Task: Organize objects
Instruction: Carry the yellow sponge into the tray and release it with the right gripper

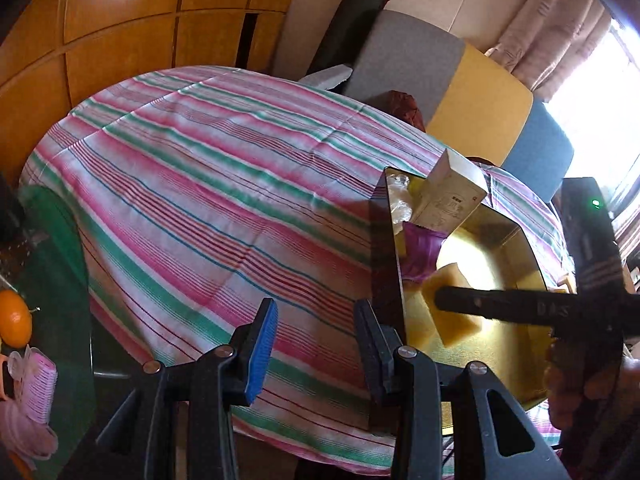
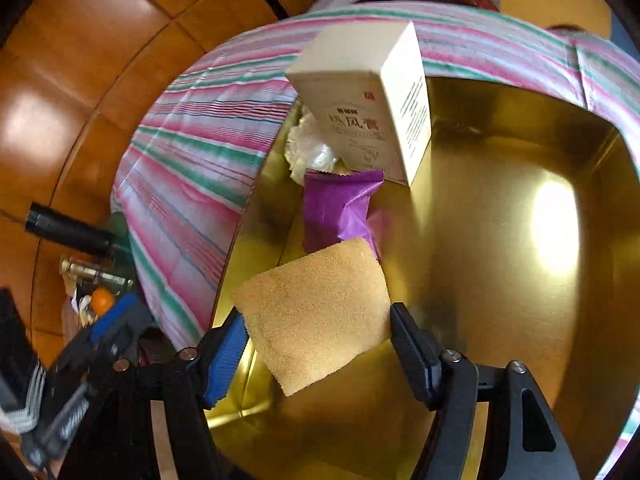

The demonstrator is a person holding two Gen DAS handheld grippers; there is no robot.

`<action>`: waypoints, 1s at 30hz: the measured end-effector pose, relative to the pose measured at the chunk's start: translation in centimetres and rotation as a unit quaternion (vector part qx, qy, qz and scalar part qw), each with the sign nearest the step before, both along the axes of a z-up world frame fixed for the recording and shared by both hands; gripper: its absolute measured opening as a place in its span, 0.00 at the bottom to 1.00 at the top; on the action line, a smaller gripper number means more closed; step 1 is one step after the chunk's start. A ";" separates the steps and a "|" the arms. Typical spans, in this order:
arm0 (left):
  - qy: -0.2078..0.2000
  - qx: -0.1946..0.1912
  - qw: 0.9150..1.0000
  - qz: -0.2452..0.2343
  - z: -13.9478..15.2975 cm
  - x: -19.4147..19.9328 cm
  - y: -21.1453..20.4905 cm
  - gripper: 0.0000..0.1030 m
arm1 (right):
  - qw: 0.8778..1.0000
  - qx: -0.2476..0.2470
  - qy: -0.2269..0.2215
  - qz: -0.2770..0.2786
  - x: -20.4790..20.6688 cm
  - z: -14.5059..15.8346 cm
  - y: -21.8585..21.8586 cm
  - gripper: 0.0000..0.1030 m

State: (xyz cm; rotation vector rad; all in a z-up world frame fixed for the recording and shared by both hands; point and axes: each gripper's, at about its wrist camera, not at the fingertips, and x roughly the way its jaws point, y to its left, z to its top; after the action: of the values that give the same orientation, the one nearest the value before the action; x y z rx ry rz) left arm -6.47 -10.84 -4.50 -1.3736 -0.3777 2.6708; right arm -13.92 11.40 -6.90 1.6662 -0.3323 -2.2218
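I am pinching the yellow sponge between my right claw's fingers, holding it over the gold tin; my left claw is spread empty above the striped cloth.

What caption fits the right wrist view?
Right gripper lowers a yellow sponge into the gold tin.

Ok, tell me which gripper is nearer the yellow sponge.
Right. The right gripper has the yellow sponge between its fingers, inside the gold tin. The left gripper is open outside the tin's wall.
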 end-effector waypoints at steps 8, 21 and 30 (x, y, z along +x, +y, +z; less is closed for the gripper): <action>0.007 -0.007 1.000 0.005 0.2 0.2 -0.1 0.38 | 0.997 -0.076 -0.005 -0.026 0.1 -0.7 0.2 0.90; 0.066 -0.068 0.995 -0.039 3.5 2.0 4.1 0.38 | 0.993 -0.001 0.121 -0.012 6.5 4.8 4.2 0.94; 0.085 -0.095 0.988 -0.090 4.9 3.2 8.6 0.38 | 0.981 0.031 0.182 -0.061 10.2 7.5 10.7 0.97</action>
State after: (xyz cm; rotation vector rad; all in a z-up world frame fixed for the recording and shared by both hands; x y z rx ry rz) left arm -3.25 -2.28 0.44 -1.1478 0.0194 2.6999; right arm -3.71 22.13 0.65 1.2570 -0.2774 -2.5921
